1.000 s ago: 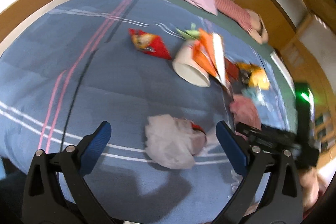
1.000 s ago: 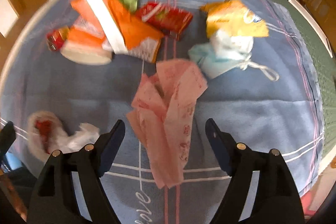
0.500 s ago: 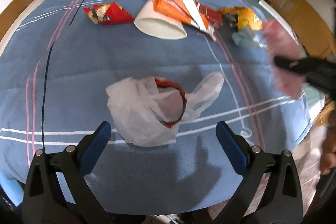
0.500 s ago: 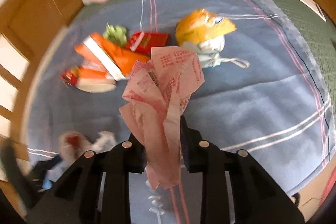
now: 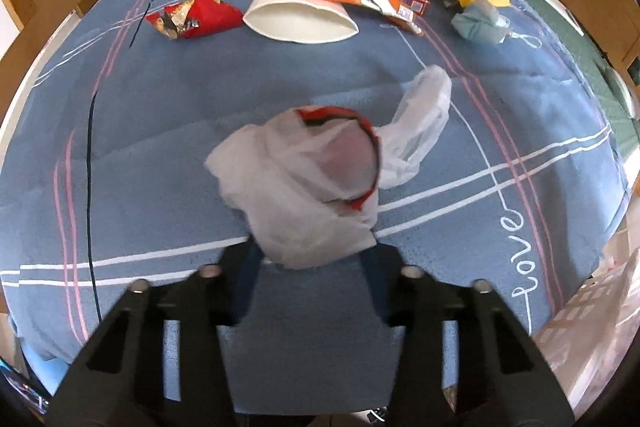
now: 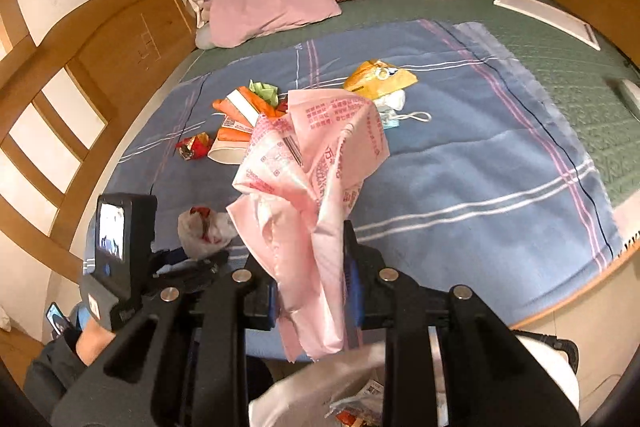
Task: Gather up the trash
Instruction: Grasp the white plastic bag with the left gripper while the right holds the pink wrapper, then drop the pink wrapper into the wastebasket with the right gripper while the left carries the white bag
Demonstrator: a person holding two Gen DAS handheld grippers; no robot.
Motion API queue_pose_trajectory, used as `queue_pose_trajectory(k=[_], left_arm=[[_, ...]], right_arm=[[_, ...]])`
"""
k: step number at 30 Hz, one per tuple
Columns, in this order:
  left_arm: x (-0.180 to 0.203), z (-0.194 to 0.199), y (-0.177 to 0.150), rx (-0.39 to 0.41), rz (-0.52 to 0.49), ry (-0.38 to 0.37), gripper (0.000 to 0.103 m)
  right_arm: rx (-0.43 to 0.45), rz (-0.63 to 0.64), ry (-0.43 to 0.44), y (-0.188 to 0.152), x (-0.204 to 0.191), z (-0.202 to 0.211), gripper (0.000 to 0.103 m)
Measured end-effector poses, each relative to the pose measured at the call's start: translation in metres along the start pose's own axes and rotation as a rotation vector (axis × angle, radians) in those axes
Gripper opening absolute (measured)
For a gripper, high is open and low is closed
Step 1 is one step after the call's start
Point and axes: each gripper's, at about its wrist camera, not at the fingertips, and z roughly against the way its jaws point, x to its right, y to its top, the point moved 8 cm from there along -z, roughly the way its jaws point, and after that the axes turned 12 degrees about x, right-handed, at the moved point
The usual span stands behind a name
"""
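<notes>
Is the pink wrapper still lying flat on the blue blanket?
No, the pink wrapper hangs lifted above the blue blanket, pinched in the right hand-held gripper.

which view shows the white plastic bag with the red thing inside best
The left wrist view: the white plastic bag fills the centre, clamped in the left tool. The right wrist view shows it small at the left edge.

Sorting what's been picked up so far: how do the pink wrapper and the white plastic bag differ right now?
The pink wrapper is printed and lifted clear of the blanket; the white plastic bag is plain, wrapped round something red-rimmed, and still lies on it. Both are crumpled, each between a pair of tongs.
</notes>
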Motion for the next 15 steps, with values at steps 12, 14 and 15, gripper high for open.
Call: queue_pose_trajectory(k=[12, 14, 15], left_arm=[[-0.022, 0.034, 0.014, 0.127, 0.082, 0.008, 0.021], [-0.022, 0.041, 0.018, 0.156, 0.094, 0.003, 0.020], [-0.020, 0.043, 0.019, 0.168, 0.102, -0.006, 0.018]], right_arm=[[-0.008, 0.006, 0.016, -0.019, -0.007, 0.008, 0.027], [-0.004, 0.007, 0.021, -0.020, -0.008, 0.010, 0.027], [-0.001, 0.007, 0.024, -0.020, -0.009, 0.012, 0.027]])
